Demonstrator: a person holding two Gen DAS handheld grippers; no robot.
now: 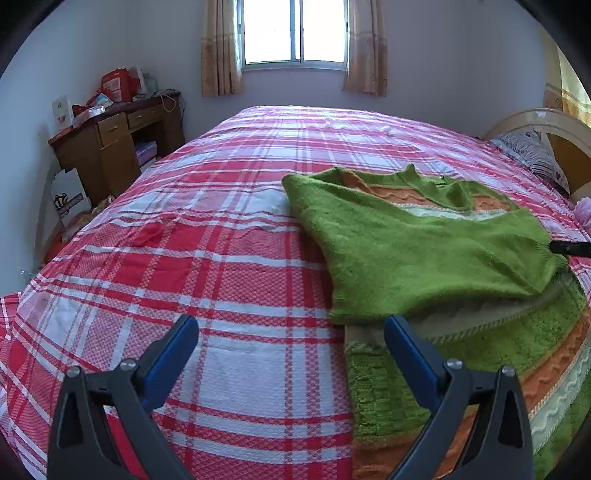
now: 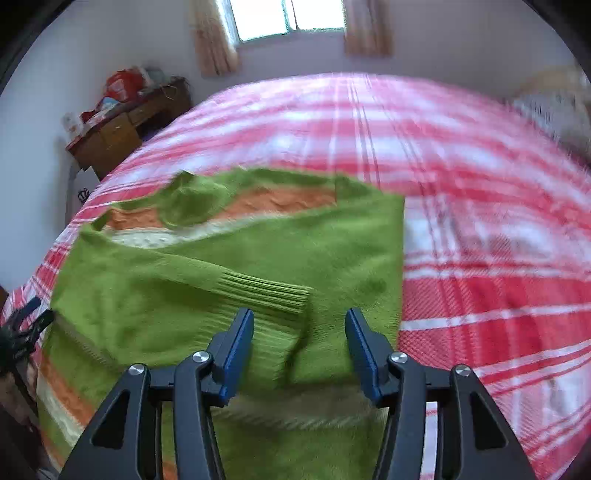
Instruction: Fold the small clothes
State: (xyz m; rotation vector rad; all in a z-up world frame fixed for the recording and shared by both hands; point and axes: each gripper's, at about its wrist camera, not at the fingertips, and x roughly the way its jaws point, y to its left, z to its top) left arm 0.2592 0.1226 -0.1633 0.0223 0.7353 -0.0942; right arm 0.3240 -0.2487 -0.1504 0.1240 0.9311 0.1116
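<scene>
A wooden desk [image 1: 110, 147] piled with red bags and boxes stands against the wall to the left of the bed [image 1: 229, 236], and a curtained window [image 1: 295, 31] sits in the wall beyond the bed's far edge. The bed wears a red, pink and white plaid cover, and it is the reference for everything else here.

Over the bed's near left part hangs the left gripper [image 1: 291, 341], its 2 blue-padded jaws spread as wide as they go. Nothing sits between them except bare plaid cover; the right-hand pad lies just at the edge of the sweater [image 1: 424, 251] without pinching it.

The sweater, green with orange and cream knitted bands, lies on the near right part of the bed as the left wrist view shows it. Its green back half is folded over the striped front, and a ribbed cuff [image 2: 269, 295] rests across the top layer.

At the bed's right-hand end a curved headboard [image 1: 535, 122] and a patterned pillow [image 1: 532, 155] are visible.

The right gripper [image 2: 299, 338] hovers over the folded sweater near the bed's front edge, jaws partly apart. The cuff's end lies in the gap between them, but neither pad presses on the fabric. That view is motion-blurred.
</scene>
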